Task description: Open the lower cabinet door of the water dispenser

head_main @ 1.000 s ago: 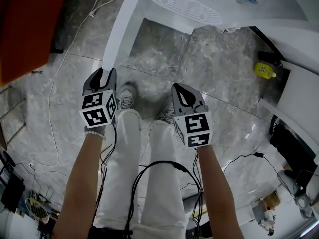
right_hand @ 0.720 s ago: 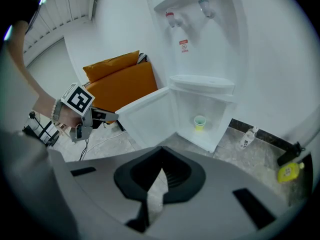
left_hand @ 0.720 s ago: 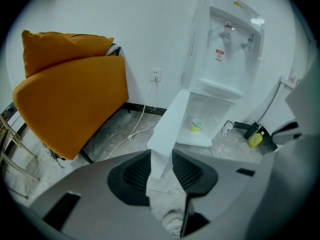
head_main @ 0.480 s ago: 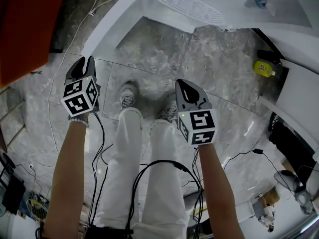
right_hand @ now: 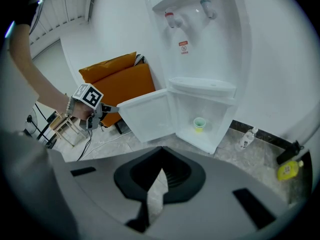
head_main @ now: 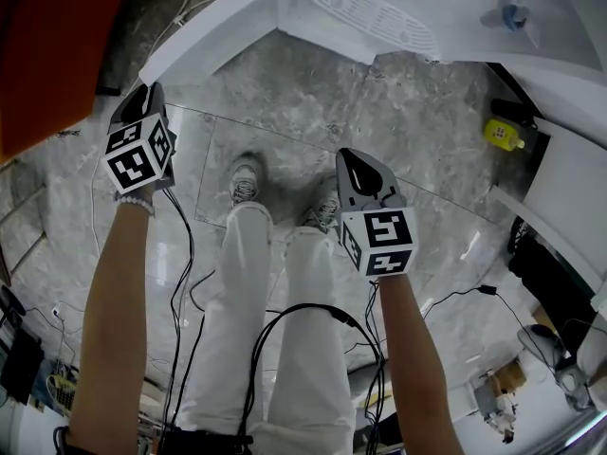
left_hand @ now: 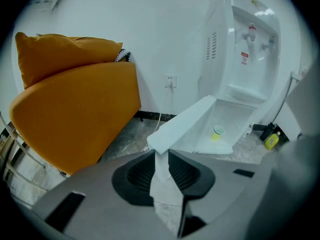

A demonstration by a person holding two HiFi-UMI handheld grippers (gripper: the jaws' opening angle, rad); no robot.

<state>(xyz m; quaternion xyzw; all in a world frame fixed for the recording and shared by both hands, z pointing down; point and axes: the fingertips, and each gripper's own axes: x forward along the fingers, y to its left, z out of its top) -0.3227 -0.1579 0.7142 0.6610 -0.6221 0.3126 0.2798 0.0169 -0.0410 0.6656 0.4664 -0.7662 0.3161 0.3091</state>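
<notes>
1. door (head_main: 204, 38) of the dispenser (right_hand: 200, 49): a plain, flat white panel, swung wide open. in the right gripper view its hinge is on the left side of the lower cabinet (right_hand: 220, 114).
2. it stands out over the grey marble floor (head_main: 398, 112), with its free edge toward the person's left, near an orange chair (left_hand: 75, 109).
3. behind it the white cabinet is exposed, and a small green cup (right_hand: 199, 124) stands inside.
4. left gripper (head_main: 144, 98) is at the door's free edge. its jaws have just been closing and now pinch that edge, with white panel filling the gap between the pads.
5. right gripper (head_main: 358, 169) hangs over the floor by the person's shoes (head_main: 244, 180), well apart from the door, with its jaws together on nothing.
</notes>
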